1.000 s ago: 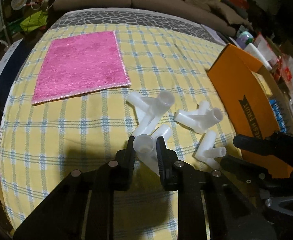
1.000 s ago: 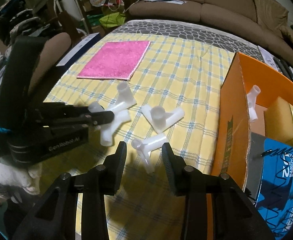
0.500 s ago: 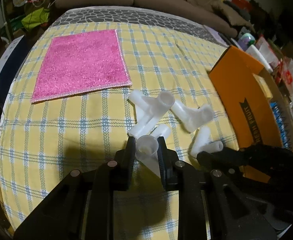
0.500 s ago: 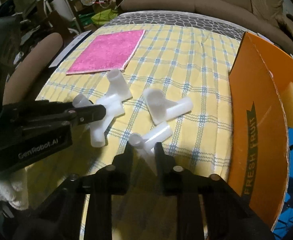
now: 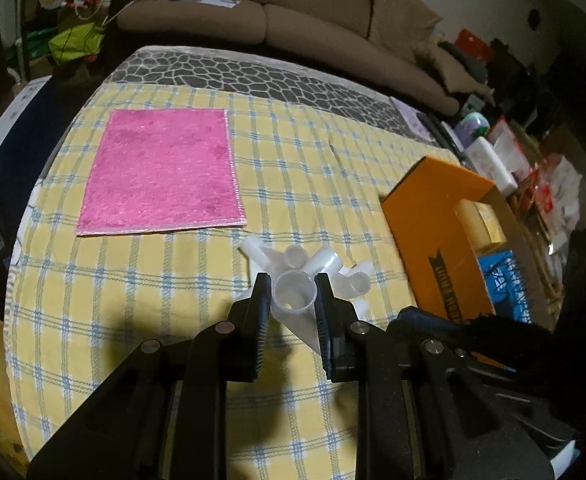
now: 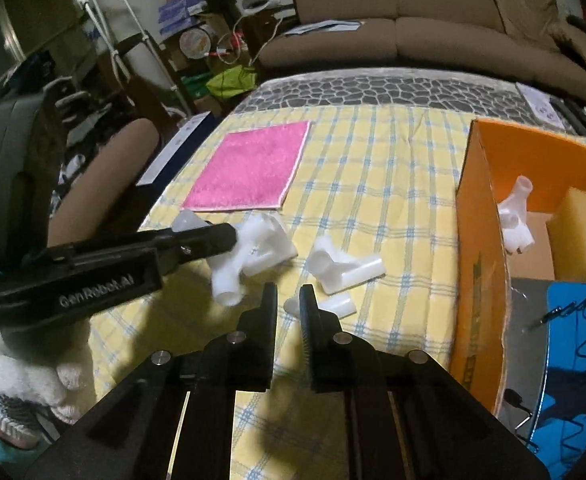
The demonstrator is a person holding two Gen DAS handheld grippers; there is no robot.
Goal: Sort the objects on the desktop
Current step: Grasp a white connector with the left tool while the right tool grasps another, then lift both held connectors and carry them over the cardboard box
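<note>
Two grippers are at work over a yellow checked tablecloth (image 5: pixel 133 280), and each has a white plastic pipe connector in its claw. Our left gripper (image 5: pixel 291 292) is clamped on the first connector (image 5: pixel 293 300), its pads pressing either side of the open round socket that faces the camera; from the right wrist view this piece (image 6: pixel 229 276) seems to hang just off the cloth. We see a white-gloved hand (image 6: pixel 25 380) carrying that gripper. Our right gripper (image 6: pixel 287 300) has just been closing its jaws, and they now stand nearly together, pinching one end of the second connector (image 6: pixel 333 305), whose other stub sticks out to the right and lies low by the cloth. Between the two, the third connector (image 6: pixel 345 268) lies loose on the tablecloth, and the fourth connector (image 6: pixel 269 244) sits just behind the left claw's load. One more, the boxed connector (image 6: pixel 515 220), lies inside the orange box (image 6: pixel 477 240) at the right edge of the table. Farther back, well apart from the pile, a pink cloth (image 5: pixel 161 172) lies flat
</note>
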